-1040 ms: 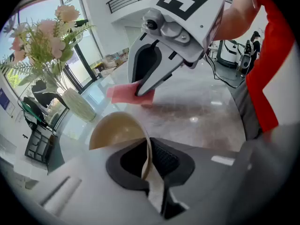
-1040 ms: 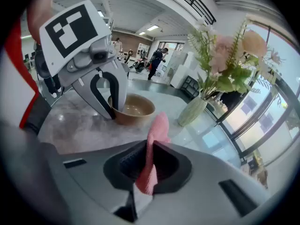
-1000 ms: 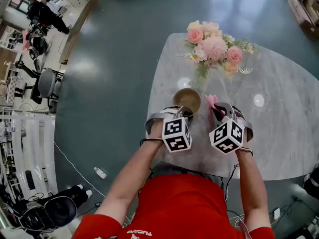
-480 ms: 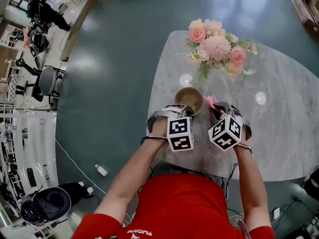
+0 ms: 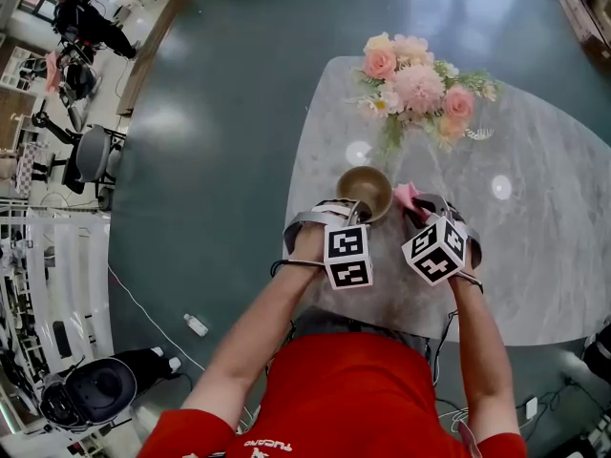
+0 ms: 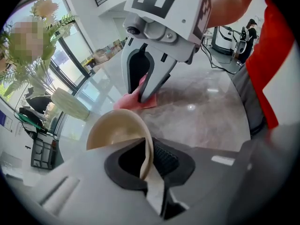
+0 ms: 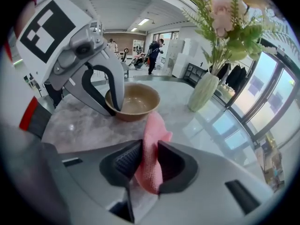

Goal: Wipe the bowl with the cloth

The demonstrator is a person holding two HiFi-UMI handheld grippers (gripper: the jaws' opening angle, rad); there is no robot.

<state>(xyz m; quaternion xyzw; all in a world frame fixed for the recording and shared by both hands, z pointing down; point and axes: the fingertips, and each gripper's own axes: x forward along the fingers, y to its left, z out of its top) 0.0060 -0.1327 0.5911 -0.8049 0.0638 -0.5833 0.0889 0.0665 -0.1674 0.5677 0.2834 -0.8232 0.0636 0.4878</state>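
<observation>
In the head view, a round golden-brown bowl (image 5: 366, 187) is seen on the grey marble counter (image 5: 535, 256), near its left edge. A vase of pink flowers (image 5: 415, 79) is further away. The left gripper (image 5: 355, 216) is at the near rim of the bowl. The right gripper (image 5: 417, 208) is just to the right of the bowl, with a small pink cloth (image 5: 406, 195) at its tips.

In the left gripper view, the jaws of the left gripper (image 6: 151, 168) are clamped on the thin wall of the bowl (image 6: 115, 128) at its near rim. The bowl looks stiff, smooth and light, so it may slip or tip when it is pressed. A hold on the rim seems right. The cloth (image 6: 125, 102) is touching the counter under the right gripper (image 6: 143, 95).

In the right gripper view, the jaws of the right gripper (image 7: 149, 165) have just been opening. The cloth (image 7: 152, 135) stands loosely between them and is not pressed. It is soft, limp and light. It is judged that a thick fold should be taken deep between the pads before the bowl (image 7: 136, 102) is wiped.
</observation>
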